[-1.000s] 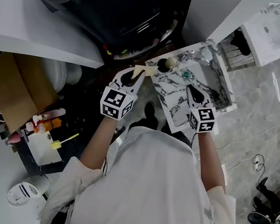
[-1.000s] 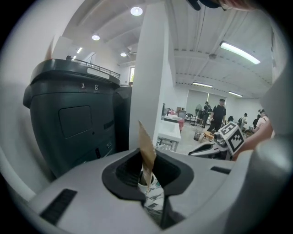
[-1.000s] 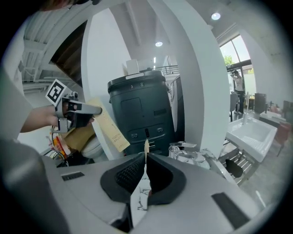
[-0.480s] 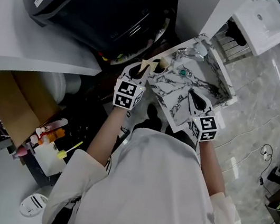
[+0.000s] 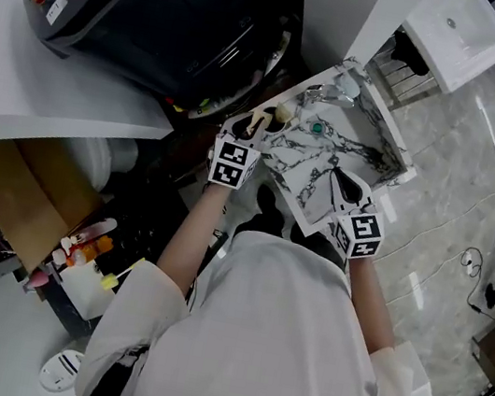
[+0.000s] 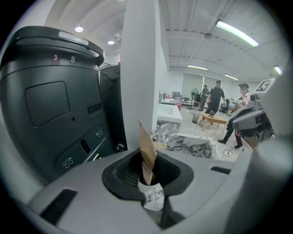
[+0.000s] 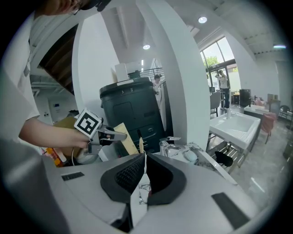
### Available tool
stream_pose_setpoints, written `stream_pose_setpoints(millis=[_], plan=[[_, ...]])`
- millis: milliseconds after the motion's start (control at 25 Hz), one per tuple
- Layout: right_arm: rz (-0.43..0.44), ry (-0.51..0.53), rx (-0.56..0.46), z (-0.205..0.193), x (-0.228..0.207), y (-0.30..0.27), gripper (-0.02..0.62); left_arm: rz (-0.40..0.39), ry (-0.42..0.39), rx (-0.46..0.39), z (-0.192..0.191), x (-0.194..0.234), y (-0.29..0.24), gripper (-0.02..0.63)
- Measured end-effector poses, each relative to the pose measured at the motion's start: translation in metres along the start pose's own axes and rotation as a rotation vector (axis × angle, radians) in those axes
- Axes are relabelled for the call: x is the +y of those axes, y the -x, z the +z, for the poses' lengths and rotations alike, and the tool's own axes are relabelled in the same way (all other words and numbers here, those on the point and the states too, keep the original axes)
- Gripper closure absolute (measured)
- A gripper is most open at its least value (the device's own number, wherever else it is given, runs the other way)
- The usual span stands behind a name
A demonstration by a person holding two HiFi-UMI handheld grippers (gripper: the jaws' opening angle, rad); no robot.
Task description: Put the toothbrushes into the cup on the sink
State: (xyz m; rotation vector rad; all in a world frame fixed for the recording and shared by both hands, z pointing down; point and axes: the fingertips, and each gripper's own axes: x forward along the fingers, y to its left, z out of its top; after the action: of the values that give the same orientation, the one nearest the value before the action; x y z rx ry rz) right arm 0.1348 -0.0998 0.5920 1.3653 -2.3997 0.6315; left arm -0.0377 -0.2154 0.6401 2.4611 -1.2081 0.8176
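From above, the person is leaning over a small marble-patterned sink (image 5: 313, 174) that is standing beside a big black machine (image 5: 157, 10). The left tongs (image 5: 252, 126) are reaching in at the sink's left corner, near the faucet (image 5: 328, 93), and gripping a flat tan toothbrush sleeve (image 5: 261, 118). The right tongs (image 5: 339, 172) are hovering over the front of the basin, well apart from the left pair.

Looking along the left tongs (image 6: 149, 172), the jaws are standing a little apart and pinching the tan toothbrush sleeve (image 6: 147, 148), which is sticking up between them and leaning slightly. Its lower end is hanging right at the mouth of a white, marble-veined cup (image 6: 153, 199) just below the jaws – whether it is already inside I cannot tell. The sink (image 6: 194, 148) is lying beyond.

Looking along the right tongs (image 7: 143, 176), the jaws are pressing nearly together on a thin strip (image 7: 138, 203), seen edge on – white low down, tan at the tip above the jaws. What it is exactly I cannot tell. Past it, the left tongs (image 7: 118, 135) are holding the tan sleeve (image 7: 127, 138) at a tilt, left of the faucet (image 7: 167, 145).
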Motion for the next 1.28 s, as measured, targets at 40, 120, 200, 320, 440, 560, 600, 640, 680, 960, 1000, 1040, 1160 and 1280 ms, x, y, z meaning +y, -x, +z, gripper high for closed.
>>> stream_pose_setpoints(millis=[40, 120, 200, 320, 440, 560, 600, 640, 680, 960, 1000, 1040, 1160, 1280], plan=[[-0.002, -0.001, -0.001, 0.001, 0.001, 0.0, 0.557, -0.002, -0.007, 0.006, -0.004, 0.0, -0.003, 0.543], [-0.003, -0.003, -0.005, 0.003, 0.003, -0.002, 0.557, -0.003, -0.025, 0.021, -0.012, 0.002, -0.009, 0.543], [-0.004, -0.003, -0.011, 0.006, 0.004, -0.003, 0.557, -0.002, -0.037, 0.028, -0.014, 0.004, -0.014, 0.543], [-0.006, -0.008, -0.012, 0.008, 0.005, -0.005, 0.557, -0.001, -0.035, 0.041, -0.021, 0.006, -0.022, 0.541], [-0.005, -0.009, -0.007, 0.007, 0.007, -0.008, 0.557, -0.002, -0.037, 0.054, -0.029, 0.009, -0.03, 0.541], [0.002, -0.003, 0.001, 0.006, 0.011, -0.012, 0.557, -0.003, -0.034, 0.057, -0.035, 0.01, -0.035, 0.54], [0.004, -0.001, 0.004, 0.005, 0.012, -0.013, 0.557, -0.004, -0.033, 0.057, -0.036, 0.01, -0.037, 0.538], [0.005, 0.001, 0.006, 0.004, 0.013, -0.014, 0.557, -0.004, -0.031, 0.054, -0.037, 0.011, -0.039, 0.537], [0.007, 0.002, 0.008, 0.003, 0.014, -0.015, 0.557, -0.002, -0.029, 0.05, -0.038, 0.011, -0.041, 0.531], [0.009, 0.007, 0.016, 0.002, 0.018, -0.016, 0.557, -0.036, 0.026, 0.081, -0.05, 0.005, -0.046, 0.376], [0.01, 0.008, 0.018, 0.001, 0.018, -0.016, 0.557, -0.04, 0.03, 0.082, -0.05, 0.004, -0.046, 0.365], [0.012, 0.01, 0.019, 0.0, 0.019, -0.016, 0.557, -0.043, 0.031, 0.083, -0.05, 0.003, -0.045, 0.36], [0.016, 0.016, 0.018, -0.001, 0.022, -0.016, 0.557, -0.052, 0.03, 0.074, -0.049, -0.001, -0.039, 0.353], [0.023, 0.025, 0.01, 0.001, 0.025, -0.013, 0.557, -0.048, 0.052, 0.041, -0.043, -0.004, -0.029, 0.353]])
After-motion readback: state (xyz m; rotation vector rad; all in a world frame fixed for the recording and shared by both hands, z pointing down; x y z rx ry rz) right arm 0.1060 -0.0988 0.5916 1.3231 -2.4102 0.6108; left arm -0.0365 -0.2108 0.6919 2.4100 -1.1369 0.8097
